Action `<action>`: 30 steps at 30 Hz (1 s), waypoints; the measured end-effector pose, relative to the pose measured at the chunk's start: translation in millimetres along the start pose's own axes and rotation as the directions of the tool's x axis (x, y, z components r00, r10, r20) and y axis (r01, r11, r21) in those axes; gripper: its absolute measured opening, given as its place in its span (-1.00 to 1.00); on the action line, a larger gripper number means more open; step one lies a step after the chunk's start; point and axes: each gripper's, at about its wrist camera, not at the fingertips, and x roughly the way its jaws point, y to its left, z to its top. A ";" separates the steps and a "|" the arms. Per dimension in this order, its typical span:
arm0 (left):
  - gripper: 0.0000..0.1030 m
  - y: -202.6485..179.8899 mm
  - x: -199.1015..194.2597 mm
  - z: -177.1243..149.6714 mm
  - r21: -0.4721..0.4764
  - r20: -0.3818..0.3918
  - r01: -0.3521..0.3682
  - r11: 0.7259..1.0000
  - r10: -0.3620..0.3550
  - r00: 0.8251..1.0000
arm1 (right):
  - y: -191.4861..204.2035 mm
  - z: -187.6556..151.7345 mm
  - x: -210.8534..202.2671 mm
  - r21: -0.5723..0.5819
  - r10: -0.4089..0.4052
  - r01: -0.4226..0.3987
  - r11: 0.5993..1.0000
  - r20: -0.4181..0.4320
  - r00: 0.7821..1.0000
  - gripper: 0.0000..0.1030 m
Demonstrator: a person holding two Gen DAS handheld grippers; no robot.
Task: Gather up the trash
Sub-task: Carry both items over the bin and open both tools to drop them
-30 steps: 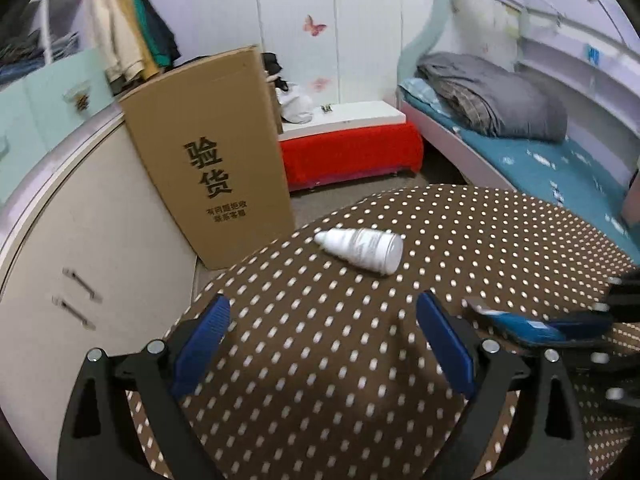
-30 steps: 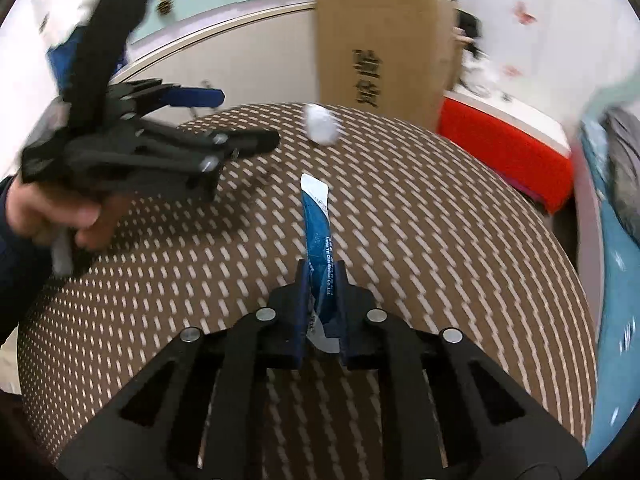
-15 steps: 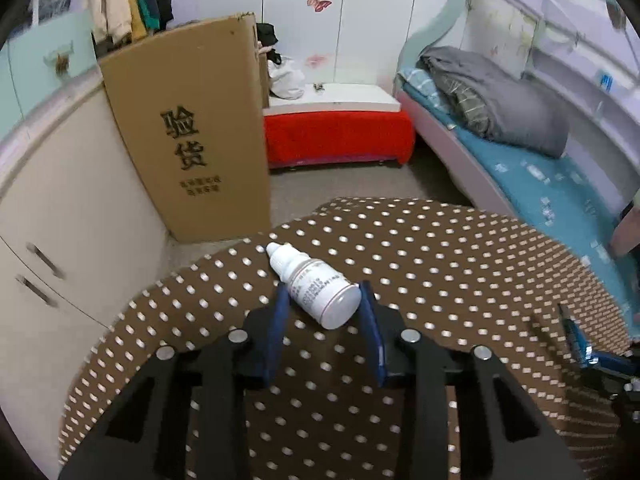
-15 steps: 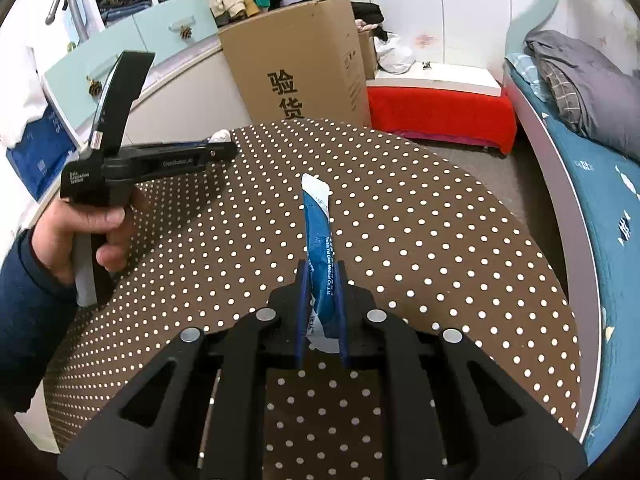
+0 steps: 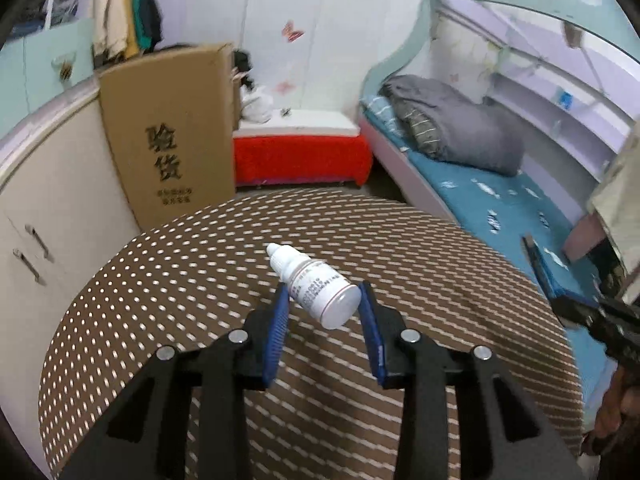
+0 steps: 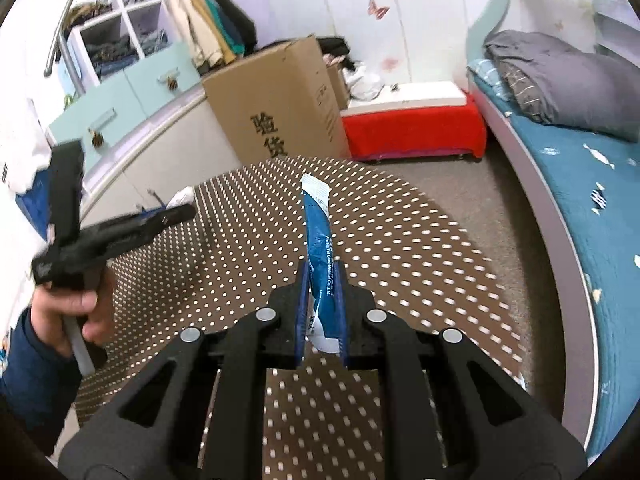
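My left gripper (image 5: pixel 324 300) is shut on a small white dropper bottle (image 5: pixel 316 288), held above the brown polka-dot round table (image 5: pixel 200 280) with its cap pointing away. My right gripper (image 6: pixel 322 276) is shut on a blue and white wrapper (image 6: pixel 318 236) that sticks up and forward between the blue pads. The right gripper also shows at the right edge of the left wrist view (image 5: pixel 560 300), still holding the wrapper (image 5: pixel 540 264). The left gripper shows at the left of the right wrist view (image 6: pixel 176 212), with the bottle's white tip (image 6: pixel 180 197) just visible.
A tall cardboard box (image 5: pixel 168 136) stands beyond the table by a curved white cabinet (image 5: pixel 36 208). A red bench (image 5: pixel 300 156) is behind it. A bed with blue sheet and grey blanket (image 5: pixel 456 132) runs along the right. Carpeted floor (image 6: pixel 460 200) lies between table and bed.
My left gripper moved onto the bottle, closed on it and lifted it off the table. My right gripper kept hold of the wrapper and shifted right, toward the table's edge.
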 end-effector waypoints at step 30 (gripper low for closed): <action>-0.33 -314.5 -19.1 -47.8 0.369 -0.116 0.340 0.865 -0.320 0.940 | -209.1 -80.6 -122.9 0.397 -0.221 0.183 0.899 0.052 0.974 -0.75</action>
